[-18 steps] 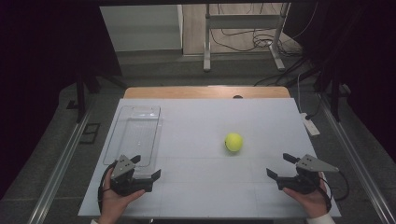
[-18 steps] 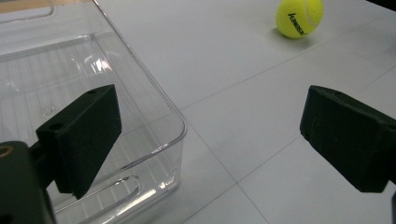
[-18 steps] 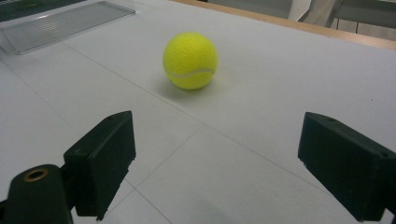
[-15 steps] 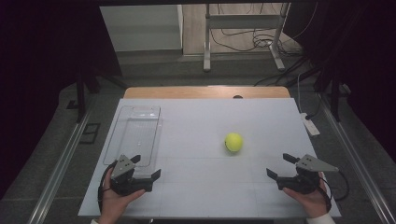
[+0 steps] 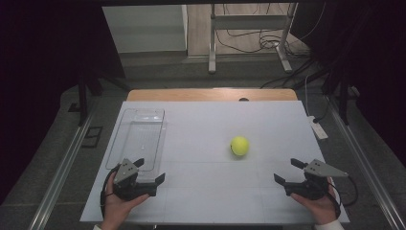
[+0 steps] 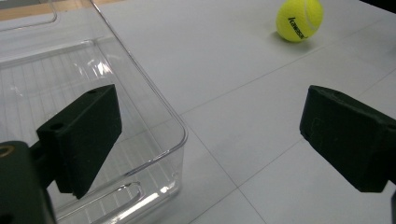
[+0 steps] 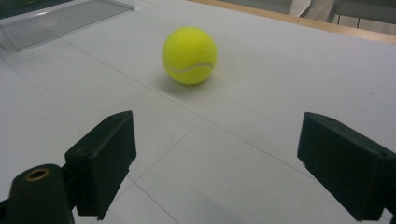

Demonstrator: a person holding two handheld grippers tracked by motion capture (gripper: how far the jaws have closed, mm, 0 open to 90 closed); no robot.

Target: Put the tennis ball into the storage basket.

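Surface: white table (image 5: 206,191), bare apart from two items.
Ball: yellow tennis ball (image 5: 240,145) rests on the table right of centre, free of both grippers; it lies ahead of the right gripper's jaws in the right gripper view (image 7: 189,55).
Container: clear plastic tray (image 5: 139,139) on the left side of the table, empty; ribbed floor and rounded near corner show in the left gripper view (image 6: 154,116).
Left gripper (image 5: 146,173): held low at the near left, jaws spread wide, nothing between them; one jaw sits over the tray's near corner, the other over bare table.
Right gripper (image 5: 288,171): held low at the near right, jaws spread wide and empty, aimed toward the ball but well short of it.
Separation: ball and tray well apart, with open table between.
Progress (judgement): work looks to be at its start; ball not grasped, tray holds nothing.
Remaining (judgement): likely the right gripper must close the gap to the ball, grip it, carry it across and set it in the tray; none of these steps is begun.
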